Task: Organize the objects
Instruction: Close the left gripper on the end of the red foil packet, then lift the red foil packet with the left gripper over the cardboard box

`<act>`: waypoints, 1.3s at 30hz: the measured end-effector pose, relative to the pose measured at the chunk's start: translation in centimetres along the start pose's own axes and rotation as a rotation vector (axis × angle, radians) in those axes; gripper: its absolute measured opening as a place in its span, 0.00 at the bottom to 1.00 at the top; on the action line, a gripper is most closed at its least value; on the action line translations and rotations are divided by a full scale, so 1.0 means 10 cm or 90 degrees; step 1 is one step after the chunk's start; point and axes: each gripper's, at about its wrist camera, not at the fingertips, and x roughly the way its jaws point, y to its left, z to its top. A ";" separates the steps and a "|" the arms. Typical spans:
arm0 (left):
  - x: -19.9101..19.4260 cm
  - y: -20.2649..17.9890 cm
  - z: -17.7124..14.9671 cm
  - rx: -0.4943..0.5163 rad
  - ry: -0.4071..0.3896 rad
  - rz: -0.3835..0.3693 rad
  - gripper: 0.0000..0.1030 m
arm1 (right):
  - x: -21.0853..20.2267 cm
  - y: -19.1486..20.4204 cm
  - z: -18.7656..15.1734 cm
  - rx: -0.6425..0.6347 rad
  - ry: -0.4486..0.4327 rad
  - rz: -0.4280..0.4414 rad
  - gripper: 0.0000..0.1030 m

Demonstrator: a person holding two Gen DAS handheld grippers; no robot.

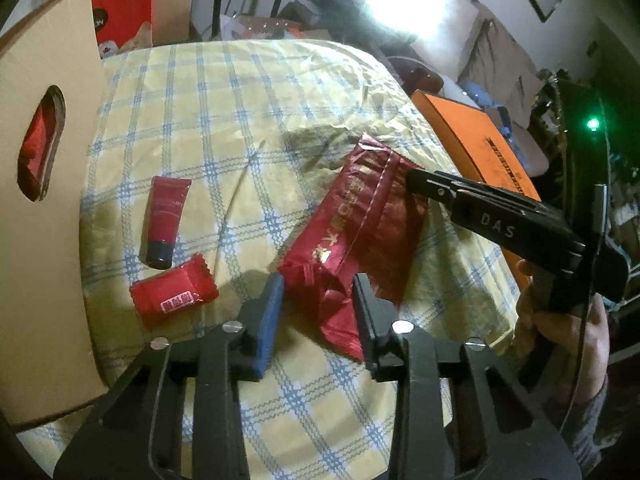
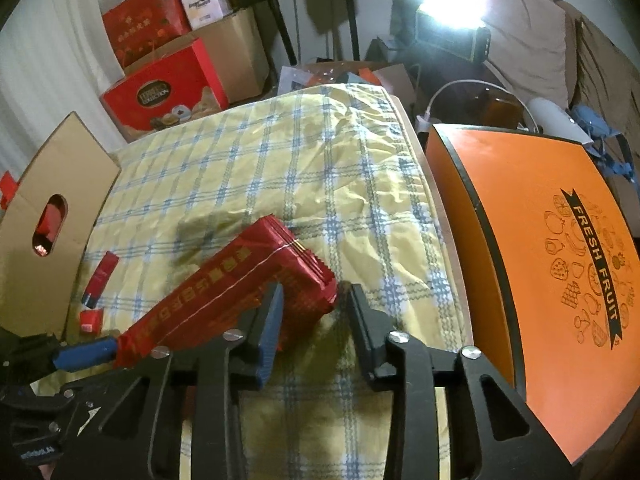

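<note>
Between both pairs of jaws, a long red foil packet (image 1: 352, 224) hangs over the yellow plaid tabletop (image 1: 224, 112). Left gripper (image 1: 318, 304) pinches its near crumpled end; right gripper (image 2: 316, 312) has the far end's corner between its jaws, contact unclear. Beyond, left, lie a small red sachet (image 1: 174, 290) and red tube (image 1: 165, 222), beside a cardboard box (image 1: 44, 184). An orange fruit box (image 2: 560, 248) sits right.

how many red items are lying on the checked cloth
3: a long red foil packet between the tongs, a red plastic tube with a dark cap near the cardboard box, and a small red sachet just below the tube. More may be hidden inside the box.
</note>
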 end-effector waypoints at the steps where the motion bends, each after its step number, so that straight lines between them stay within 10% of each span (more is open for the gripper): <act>1: 0.00 0.00 0.00 0.000 -0.001 0.002 0.25 | 0.01 -0.01 0.00 0.002 0.000 0.003 0.27; 9: -0.02 0.02 0.01 -0.002 -0.004 0.022 0.09 | -0.06 -0.05 0.02 0.019 -0.016 0.021 0.13; 39: -1.31 0.25 -0.06 -0.022 -0.137 0.018 0.09 | -1.06 0.85 0.42 -0.077 -0.115 0.098 0.11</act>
